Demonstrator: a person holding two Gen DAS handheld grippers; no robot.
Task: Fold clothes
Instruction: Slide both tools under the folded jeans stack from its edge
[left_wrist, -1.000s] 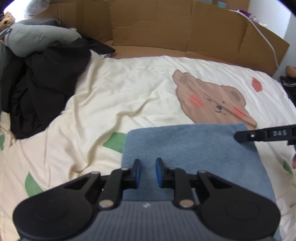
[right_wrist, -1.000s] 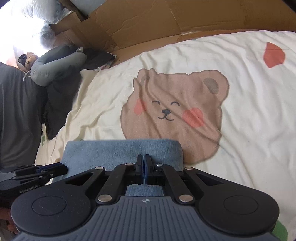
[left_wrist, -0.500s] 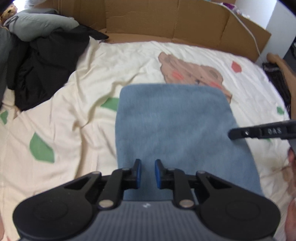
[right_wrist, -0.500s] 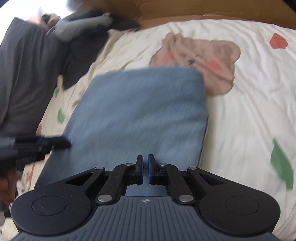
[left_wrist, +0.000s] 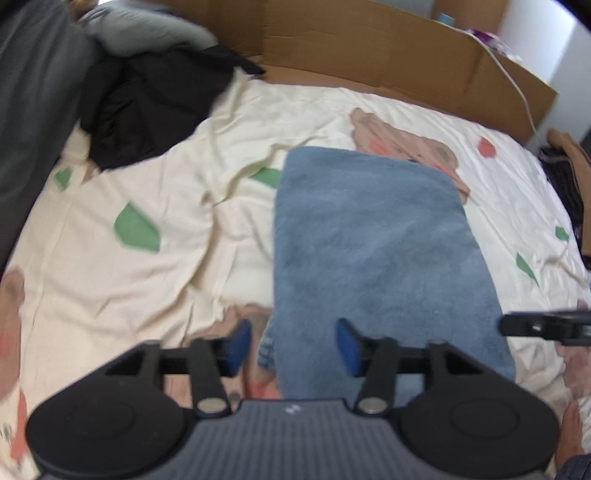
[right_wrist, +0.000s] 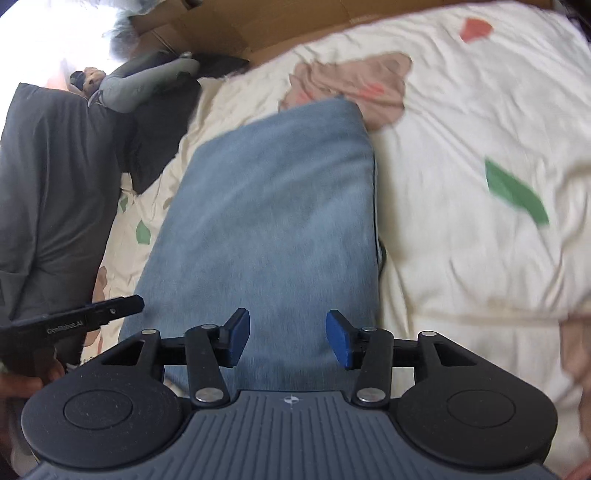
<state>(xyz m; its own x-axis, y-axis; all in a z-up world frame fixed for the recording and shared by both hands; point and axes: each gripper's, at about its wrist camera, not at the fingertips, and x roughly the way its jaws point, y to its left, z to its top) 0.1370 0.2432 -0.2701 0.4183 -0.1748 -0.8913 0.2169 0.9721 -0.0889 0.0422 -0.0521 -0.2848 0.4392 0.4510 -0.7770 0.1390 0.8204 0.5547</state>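
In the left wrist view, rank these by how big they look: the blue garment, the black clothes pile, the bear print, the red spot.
1. blue garment
2. black clothes pile
3. bear print, partly covered
4. red spot

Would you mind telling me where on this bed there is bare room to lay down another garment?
The widest free patch is the cream bedspread between the blue towel and the black clothes pile. Another lies right of the towel, around the green leaf print. The corner by the cardboard wall is crowded with clothes.

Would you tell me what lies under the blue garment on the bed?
The blue garment lies on the cream printed bedsheet, covering part of a brown bear print. Whatever else lies beneath it is hidden.
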